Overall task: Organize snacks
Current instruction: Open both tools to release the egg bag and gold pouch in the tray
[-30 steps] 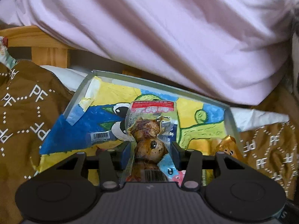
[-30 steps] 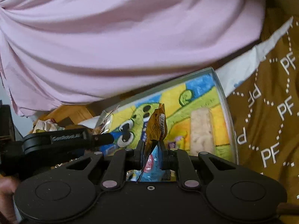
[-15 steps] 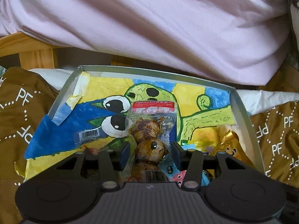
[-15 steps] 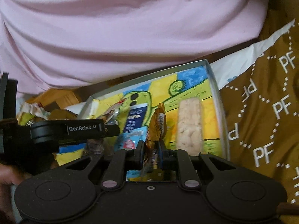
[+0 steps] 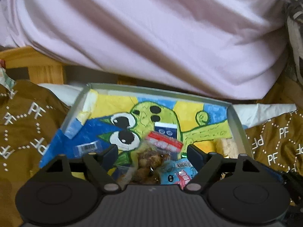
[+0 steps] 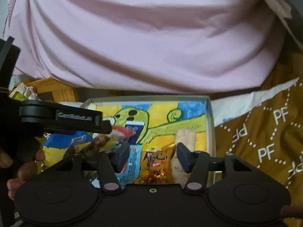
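Left wrist view: left gripper [image 5: 151,153] jaws apart, brown snack pouch [image 5: 149,162] loose between them, lower centre, over box [image 5: 236,119]. Right gripper [image 6: 150,156] likewise spread above gold packet [image 6: 157,162]. Withdraw straight upward, avoiding wrapper snags.

Pink fabric [image 5: 151,37], softly creased, across the whole far half of both views, hanging low. Below it a brown cloth [image 5: 28,124] printed with white "PF" letters and dotted diamonds, spread left and right [image 6: 265,141] over the surface. White sheet or lining [image 6: 236,106] showing at the far edge of that brown cloth, folded back on the right. Pale wooden furniture frame [image 5: 37,64] at far left, post and rail visible; seen again in the right wrist view [image 6: 56,89]. Grey patterned fabric [image 5: 295,28] at the far right edge. Soft, even, dim indoor light, mild shadows in the folds. Walls, floor and windows hidden.
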The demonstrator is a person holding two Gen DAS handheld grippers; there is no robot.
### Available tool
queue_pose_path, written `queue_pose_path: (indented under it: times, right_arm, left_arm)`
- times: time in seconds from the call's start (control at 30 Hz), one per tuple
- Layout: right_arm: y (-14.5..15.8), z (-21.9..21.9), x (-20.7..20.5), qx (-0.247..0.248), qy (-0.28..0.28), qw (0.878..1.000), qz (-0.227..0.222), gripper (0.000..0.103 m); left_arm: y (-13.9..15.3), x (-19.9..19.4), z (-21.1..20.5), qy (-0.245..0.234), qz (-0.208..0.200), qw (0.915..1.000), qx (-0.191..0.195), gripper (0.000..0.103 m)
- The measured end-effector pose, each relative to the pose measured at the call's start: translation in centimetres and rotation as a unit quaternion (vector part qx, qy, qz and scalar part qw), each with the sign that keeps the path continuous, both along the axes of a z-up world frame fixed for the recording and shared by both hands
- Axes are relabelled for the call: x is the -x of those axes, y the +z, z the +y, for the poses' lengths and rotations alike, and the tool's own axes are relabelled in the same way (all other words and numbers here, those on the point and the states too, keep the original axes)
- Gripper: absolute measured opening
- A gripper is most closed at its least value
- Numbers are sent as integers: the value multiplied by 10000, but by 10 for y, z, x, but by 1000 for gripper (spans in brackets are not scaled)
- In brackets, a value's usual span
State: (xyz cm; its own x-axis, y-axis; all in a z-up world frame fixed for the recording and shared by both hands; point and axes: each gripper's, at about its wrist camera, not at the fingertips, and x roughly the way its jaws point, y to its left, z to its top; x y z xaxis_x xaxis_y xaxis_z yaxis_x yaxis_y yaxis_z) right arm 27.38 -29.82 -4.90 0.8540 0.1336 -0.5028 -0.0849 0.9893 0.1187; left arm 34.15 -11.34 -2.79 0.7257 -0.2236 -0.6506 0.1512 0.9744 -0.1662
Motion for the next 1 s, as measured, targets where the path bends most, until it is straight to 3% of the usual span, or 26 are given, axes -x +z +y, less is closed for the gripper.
queue_pose_path:
  times: [0.23,0.43,0.7,1.0]
  right_arm:
    - [29,0,23,-72,-45,9991,-414,86]
    - [55,4,55,-134,12,9969,-776,101]
    - [80,17,107,-240,18,9940,-1069,102]
    - [89,31,170,-296,73,9936,-1086,102]
  left_arm:
    - [31,33,21,284,-573,9980,7,102]
    - [54,72,43,404,-890,9952,-63,102]
    - [74,136,71,502,-1119,9922,-234,103]
    - [82,206,104,579,-1148,9910,-381,103]
